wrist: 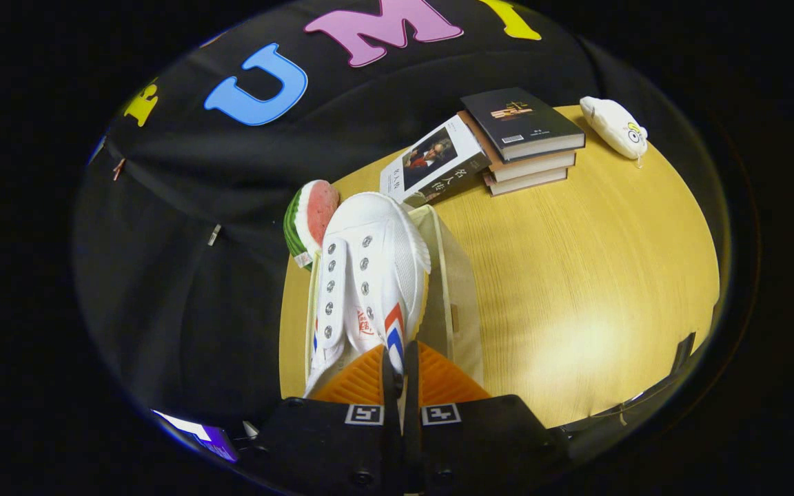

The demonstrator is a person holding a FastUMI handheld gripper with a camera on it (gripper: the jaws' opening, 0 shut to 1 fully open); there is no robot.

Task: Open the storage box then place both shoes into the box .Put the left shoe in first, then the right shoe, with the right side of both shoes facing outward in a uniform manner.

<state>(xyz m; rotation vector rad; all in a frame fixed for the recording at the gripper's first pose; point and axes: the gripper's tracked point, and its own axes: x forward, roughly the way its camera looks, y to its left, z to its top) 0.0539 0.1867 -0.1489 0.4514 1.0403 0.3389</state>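
A white canvas shoe [369, 275] with metal eyelets and a red and blue side stripe hangs from my gripper [400, 375], whose two fingers are pressed together on the shoe's heel edge. Its toe points away from me. The shoe sits over the open mouth of a clear plastic storage box [455, 303] on the wooden table [576, 275], partly inside it. The box's wall shows to the right of the shoe. I cannot tell whether another shoe lies beneath this one.
Beyond the box lie a watermelon-slice toy [311, 220], an open-faced book [435, 162] and a stack of three books [528, 138]. A white plush toy [614, 127] rests at the table's far right corner. Bare tabletop spreads to the right of the box.
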